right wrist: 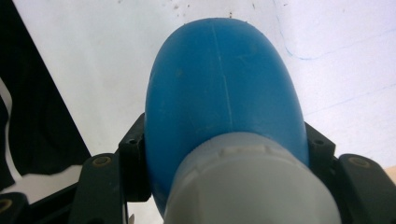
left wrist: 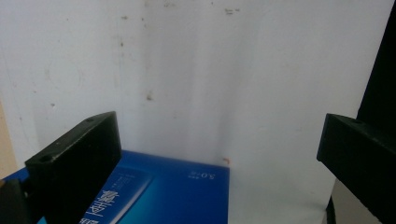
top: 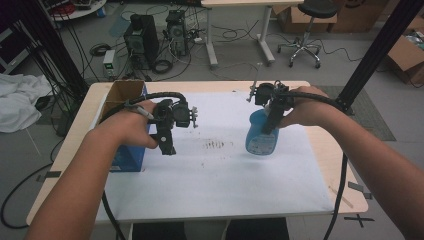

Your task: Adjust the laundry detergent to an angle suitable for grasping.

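The right gripper [top: 270, 117] is clamped on a blue bottle [top: 260, 132] just below its grey cap [right wrist: 252, 186], holding it over the white sheet [top: 220, 175] at the right side of the table. The left gripper [top: 169, 131] hovers with jaws wide apart above a blue box [left wrist: 177, 191] by the sheet's left edge

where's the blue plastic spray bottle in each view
High view: blue plastic spray bottle right of centre, standing on the white paper sheet, right gripper clamped at its top.
Left gripper view: not in it.
Right gripper view: centre, bottle between the jaws.
Shared landmark: the white paper sheet.
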`<state>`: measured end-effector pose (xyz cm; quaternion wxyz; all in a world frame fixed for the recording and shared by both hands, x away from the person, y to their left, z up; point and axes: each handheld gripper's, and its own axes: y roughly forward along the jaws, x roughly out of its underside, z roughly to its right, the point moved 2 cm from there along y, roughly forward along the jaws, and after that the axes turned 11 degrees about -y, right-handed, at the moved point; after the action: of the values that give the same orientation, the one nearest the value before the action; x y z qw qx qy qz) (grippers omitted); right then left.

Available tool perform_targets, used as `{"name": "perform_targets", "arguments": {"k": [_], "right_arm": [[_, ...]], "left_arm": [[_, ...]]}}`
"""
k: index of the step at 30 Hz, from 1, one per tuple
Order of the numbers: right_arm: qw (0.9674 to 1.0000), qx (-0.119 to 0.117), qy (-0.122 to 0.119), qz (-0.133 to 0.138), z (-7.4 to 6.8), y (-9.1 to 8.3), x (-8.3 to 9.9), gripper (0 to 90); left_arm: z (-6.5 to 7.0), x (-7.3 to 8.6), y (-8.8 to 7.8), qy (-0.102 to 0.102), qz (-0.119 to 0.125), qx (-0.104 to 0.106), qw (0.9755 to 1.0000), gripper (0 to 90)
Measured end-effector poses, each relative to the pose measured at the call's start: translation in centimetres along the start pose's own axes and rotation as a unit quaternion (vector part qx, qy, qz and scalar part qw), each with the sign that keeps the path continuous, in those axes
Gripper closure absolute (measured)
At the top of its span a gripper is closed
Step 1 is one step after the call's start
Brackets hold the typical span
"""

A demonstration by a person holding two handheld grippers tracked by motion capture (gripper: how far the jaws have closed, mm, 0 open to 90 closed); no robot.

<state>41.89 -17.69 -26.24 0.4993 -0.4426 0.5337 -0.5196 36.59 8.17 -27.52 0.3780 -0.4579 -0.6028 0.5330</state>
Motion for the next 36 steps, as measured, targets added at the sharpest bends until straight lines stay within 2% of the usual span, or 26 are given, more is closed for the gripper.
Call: {"name": "perform_targets", "arguments": {"k": [2,6,10,14,21,36], "right_arm": [[1.0000,0.001,0.008,-0.002,-0.1,0.2,-0.1,37.8],[0.9990,0.010,0.044,0.003,-0.1,0.7,-0.1,37.7],[0.9952,0.016,0.095,0.020,0.2,1.1,0.3,37.7],[0.9919,0.019,0.123,0.023,0.2,1.7,0.7,37.8],[0.9889,0.029,0.144,0.024,0.3,2.8,0.7,37.8],[0.9895,0.027,0.138,0.034,-0.3,4.5,-0.2,37.7]], "left_arm": [[0.0,0.0,0.0,0.001,0.000,-0.001,1.0000,0.3],[0.2,-0.1,-0.1,0.001,0.001,-0.002,1.0000,0.3],[0.2,-0.2,-0.2,0.003,0.000,-0.002,1.0000,0.3],[0.2,-0.1,-0.1,0.003,0.001,-0.003,1.0000,0.3],[0.3,-0.1,-0.1,0.004,-0.001,-0.004,1.0000,0.3],[0.4,0.3,0.4,0.001,-0.001,0.000,1.0000,0.3]]}}
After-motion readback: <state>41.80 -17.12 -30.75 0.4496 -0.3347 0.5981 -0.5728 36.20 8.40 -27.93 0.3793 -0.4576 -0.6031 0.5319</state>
